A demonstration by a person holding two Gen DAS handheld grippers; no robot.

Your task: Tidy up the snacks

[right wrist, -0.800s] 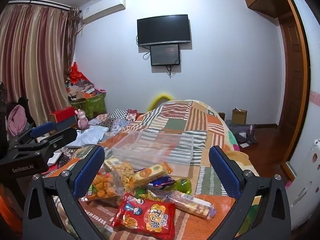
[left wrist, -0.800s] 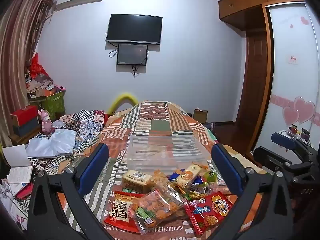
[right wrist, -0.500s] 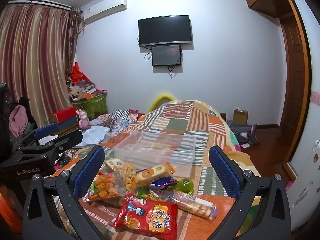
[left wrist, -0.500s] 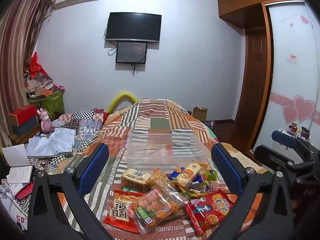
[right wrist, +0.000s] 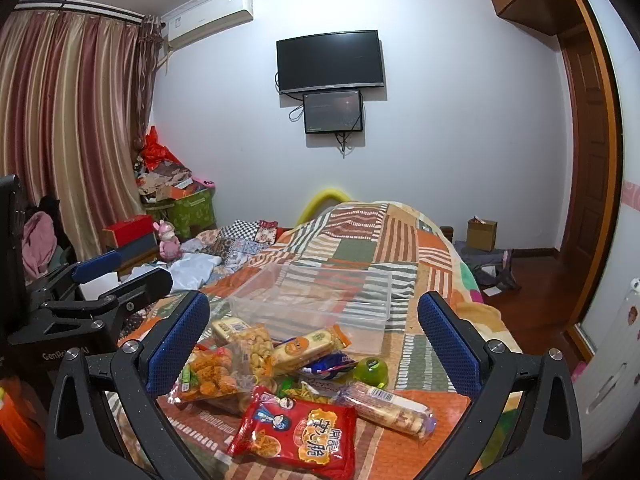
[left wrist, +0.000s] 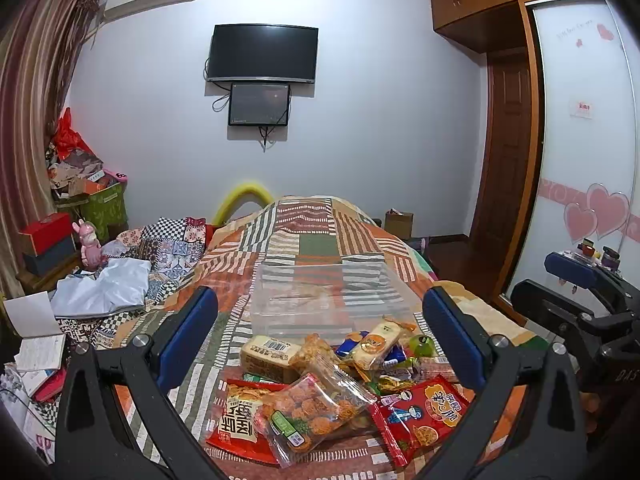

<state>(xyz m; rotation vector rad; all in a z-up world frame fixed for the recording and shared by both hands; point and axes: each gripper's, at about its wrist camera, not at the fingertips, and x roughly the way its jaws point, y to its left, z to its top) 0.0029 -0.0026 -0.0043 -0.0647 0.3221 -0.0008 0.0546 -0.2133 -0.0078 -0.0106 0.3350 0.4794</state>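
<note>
A pile of snack packets lies on the patchwork bed cover: a red crisp bag (left wrist: 424,412) (right wrist: 298,428), a clear bag of fried balls (left wrist: 312,412) (right wrist: 210,372), a yellow biscuit pack (left wrist: 376,344) (right wrist: 306,346), a green jelly cup (right wrist: 372,370) and a long wafer pack (right wrist: 388,402). A clear plastic box (left wrist: 328,300) (right wrist: 320,300) stands empty just beyond the pile. My left gripper (left wrist: 320,324) is open above the near side of the pile. My right gripper (right wrist: 314,328) is open, also above the pile. Each gripper shows at the other view's edge.
Clothes and a patterned quilt (left wrist: 168,244) lie on the bed's left side. Boxes and a pink toy (left wrist: 90,242) stand by the curtain. Books (left wrist: 36,348) lie at the left. A wardrobe (left wrist: 576,160) and door stand at the right, a TV (left wrist: 264,54) on the far wall.
Both views have shifted slightly, the pile sitting a little nearer and lower. Both grippers stay open. No snack has moved.
</note>
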